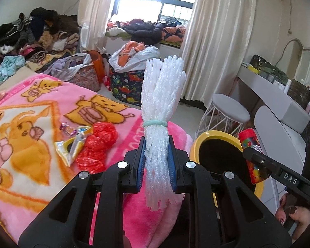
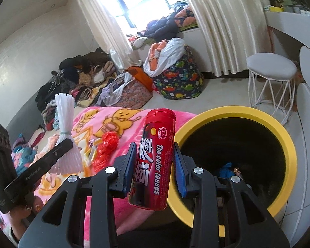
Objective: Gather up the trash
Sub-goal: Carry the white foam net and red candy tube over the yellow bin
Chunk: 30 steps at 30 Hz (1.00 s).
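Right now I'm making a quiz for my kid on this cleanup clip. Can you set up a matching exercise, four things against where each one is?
Things:
1. white foam net bundle
2. red candy can
3. red plastic bag
4. yellow-rimmed bin

Places:
A. lying on the pink blanket
B. on the floor beside the bed
C. between the left gripper fingers
D. between the right gripper fingers

Pairs: 1-C, 2-D, 3-A, 4-B

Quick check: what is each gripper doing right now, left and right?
Left gripper: closed on the white foam net bundle.
Right gripper: closed on the red candy bottle, beside the yellow bin.
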Available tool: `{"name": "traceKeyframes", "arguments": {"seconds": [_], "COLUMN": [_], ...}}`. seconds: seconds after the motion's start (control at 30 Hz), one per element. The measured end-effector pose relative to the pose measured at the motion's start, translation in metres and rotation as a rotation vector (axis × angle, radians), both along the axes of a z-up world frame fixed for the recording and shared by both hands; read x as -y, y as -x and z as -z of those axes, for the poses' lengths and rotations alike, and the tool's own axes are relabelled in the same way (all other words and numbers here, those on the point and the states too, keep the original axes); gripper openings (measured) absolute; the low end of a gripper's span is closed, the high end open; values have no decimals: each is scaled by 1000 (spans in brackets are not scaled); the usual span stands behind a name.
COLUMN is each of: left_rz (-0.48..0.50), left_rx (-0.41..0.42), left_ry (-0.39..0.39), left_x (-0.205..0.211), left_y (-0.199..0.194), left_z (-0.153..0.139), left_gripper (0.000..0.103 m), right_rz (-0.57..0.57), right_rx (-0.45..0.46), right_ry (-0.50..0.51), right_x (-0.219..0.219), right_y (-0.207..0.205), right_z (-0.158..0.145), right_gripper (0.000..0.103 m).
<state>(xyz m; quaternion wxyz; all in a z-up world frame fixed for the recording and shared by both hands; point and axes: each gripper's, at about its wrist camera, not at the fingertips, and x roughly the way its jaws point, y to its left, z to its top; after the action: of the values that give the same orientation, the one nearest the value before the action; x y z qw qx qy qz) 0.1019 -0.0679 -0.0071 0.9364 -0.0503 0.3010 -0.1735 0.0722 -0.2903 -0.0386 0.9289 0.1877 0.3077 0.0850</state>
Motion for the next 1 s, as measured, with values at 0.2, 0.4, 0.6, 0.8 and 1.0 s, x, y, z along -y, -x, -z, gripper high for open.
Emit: {"name": "traceKeyframes", "arguments": {"seconds": [0.2,0.4,0.6,0.8,1.0], "left_rz": [33,60,81,111,145], "left_rx": [-6,-7,-9,-14,-22], "left_ry": [-9,-16,-24,-33,-40], "left_x": [17,29,41,56,71], "left_y": [-1,1,1,1,-1], "left_z": [5,6,9,12,17], "left_gripper": [14,14,14,14,14], "right_rz": [49,90,121,160,198], "right_rx": [-2,0,1,2,-10], "right_ry": [-4,-16,-12,-17,-31], "right_x": [14,29,38,48,60], "right_y": [3,7,11,16,18], "right_z": [5,6,6,8,13], "right_gripper": [33,33,33,33,29]}}
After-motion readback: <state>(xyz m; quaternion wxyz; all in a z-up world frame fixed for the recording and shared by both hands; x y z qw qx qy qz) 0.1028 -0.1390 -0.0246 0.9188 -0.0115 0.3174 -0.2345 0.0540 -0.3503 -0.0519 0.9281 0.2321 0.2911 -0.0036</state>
